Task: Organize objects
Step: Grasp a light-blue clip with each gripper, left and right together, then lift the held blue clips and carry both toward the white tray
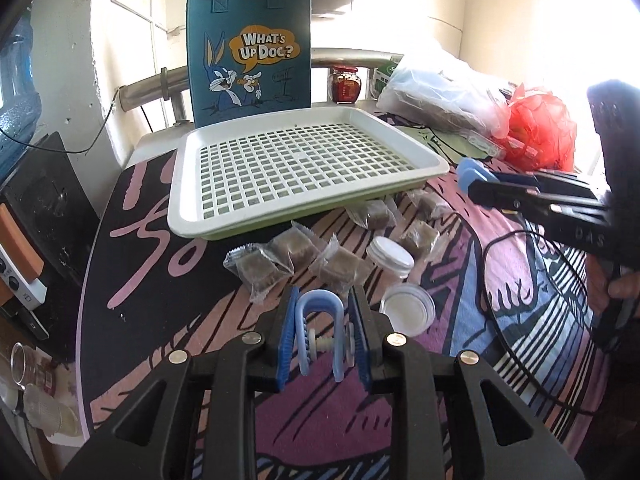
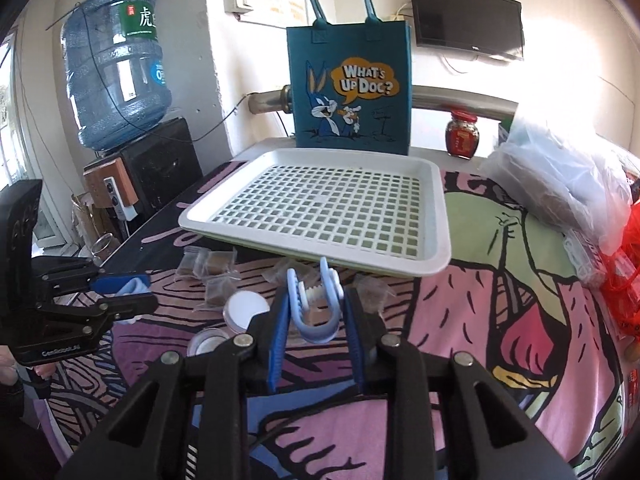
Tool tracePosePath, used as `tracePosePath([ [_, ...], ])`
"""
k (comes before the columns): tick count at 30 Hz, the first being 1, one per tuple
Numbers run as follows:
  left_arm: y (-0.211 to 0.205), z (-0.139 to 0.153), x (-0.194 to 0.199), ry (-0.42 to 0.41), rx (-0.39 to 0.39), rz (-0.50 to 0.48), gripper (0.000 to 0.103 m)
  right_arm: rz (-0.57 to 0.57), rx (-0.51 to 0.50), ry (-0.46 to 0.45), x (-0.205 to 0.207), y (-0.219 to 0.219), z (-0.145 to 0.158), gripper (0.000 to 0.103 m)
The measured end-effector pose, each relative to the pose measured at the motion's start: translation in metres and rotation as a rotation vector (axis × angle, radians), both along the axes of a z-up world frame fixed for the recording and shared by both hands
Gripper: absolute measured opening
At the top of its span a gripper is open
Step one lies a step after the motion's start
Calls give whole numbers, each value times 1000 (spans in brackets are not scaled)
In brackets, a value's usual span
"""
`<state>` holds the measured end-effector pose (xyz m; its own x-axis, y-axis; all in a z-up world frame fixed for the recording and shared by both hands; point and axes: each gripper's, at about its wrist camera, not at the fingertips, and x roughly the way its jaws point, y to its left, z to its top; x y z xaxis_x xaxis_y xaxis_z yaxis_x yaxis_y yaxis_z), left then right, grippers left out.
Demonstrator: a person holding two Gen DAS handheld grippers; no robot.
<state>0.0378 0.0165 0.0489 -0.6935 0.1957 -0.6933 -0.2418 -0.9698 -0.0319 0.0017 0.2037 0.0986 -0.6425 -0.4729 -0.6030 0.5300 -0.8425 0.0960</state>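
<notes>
The left claw (image 1: 325,294) is closed on a blue clip (image 1: 320,297), a U-shaped piece with a white screw across it, pinched between the 2 ribbed pads. The right claw (image 2: 317,296) is closed in the same way on a second blue clip (image 2: 312,334). Both claws are tilted down over the patterned cloth (image 1: 320,420), just short of the white tray (image 1: 192,216), whose grid floor has nothing on it yet.

The step in hand is judged to be the carrying of the 2 clips to the tray. Each clip should be brought over the near rim, not dragged across it, since the rim stands proud of the cloth. The wrapped brown cubes (image 1: 260,270) and the 2 small jars (image 1: 390,254) (image 1: 406,310) lie between the claws and the tray, so enough height should be kept that they are not knocked. The clips are best lowered until they rest on the grid before the pads are released, and set to 1 side so that room is left for the cubes and jars. The 2 claws should be kept apart during the approach.
</notes>
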Motion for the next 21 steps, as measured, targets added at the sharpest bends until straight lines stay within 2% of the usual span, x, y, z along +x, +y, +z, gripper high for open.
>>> tracePosePath([
  [9,10,-4,-19,83,30,31,24,71,18,39,7,-24,-15,26],
  [13,8,-11,-21,81,20,43,24,70,12,43,4,-23,-20,26],
  [16,4,-12,-23,67,43,52,24,76,14,48,5,-25,-23,26],
  [21,2,-13,-23,67,45,66,24,71,-24,80,10,-18,-18,26],
])
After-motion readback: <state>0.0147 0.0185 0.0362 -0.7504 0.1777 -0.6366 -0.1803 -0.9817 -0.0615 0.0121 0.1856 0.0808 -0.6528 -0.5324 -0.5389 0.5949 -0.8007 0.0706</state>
